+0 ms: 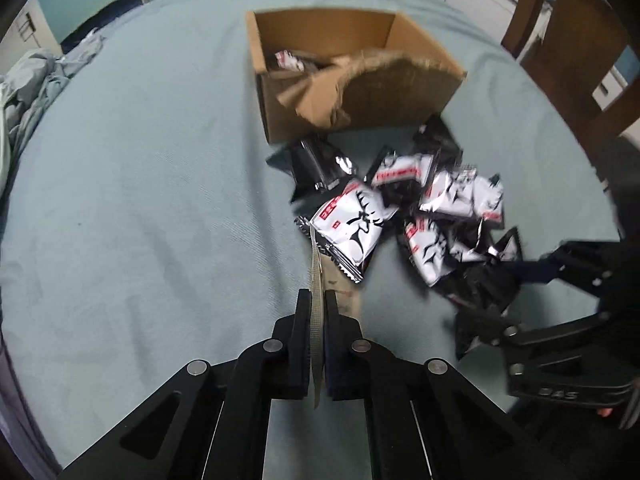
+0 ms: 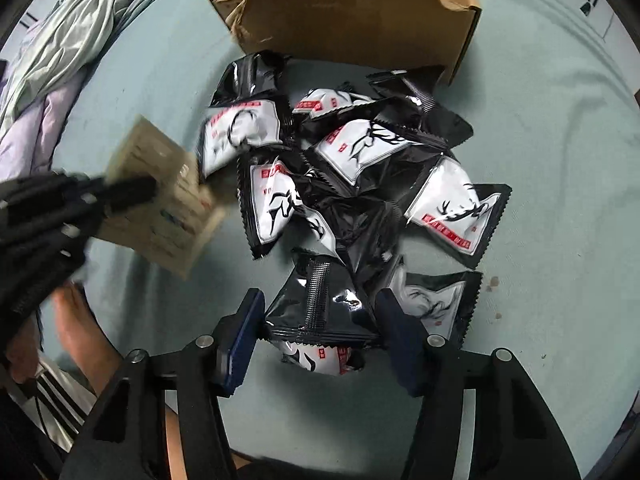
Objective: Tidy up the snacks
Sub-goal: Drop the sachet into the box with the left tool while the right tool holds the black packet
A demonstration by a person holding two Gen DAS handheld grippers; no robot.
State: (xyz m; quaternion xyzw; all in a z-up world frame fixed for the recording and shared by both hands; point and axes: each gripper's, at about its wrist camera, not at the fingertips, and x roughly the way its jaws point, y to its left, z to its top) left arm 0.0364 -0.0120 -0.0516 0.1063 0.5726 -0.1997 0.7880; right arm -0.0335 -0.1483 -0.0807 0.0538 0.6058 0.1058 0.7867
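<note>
My left gripper point(image 1: 318, 296) is shut on a thin beige packet point(image 1: 316, 272), which shows edge-on between its pads. In the right wrist view the same beige packet point(image 2: 160, 196) is flat-faced and lifted off the sheet in the left gripper point(image 2: 148, 188). Several black-and-white deer-print snack packets point(image 1: 440, 200) lie in a loose pile point(image 2: 360, 148) in front of a torn cardboard box point(image 1: 320, 20), which holds a few packets point(image 1: 288, 60). My right gripper point(image 2: 320, 308) is at the pile's near edge. Both its pads touch a black packet point(image 2: 320, 312) that lies seam side up.
Everything rests on a teal sheet point(image 1: 140, 200). Crumpled bedding point(image 2: 60, 60) lies at the left edge. A wooden chair point(image 1: 580, 60) stands beyond the box to the right. A person's bare foot point(image 2: 80, 328) is under the left gripper.
</note>
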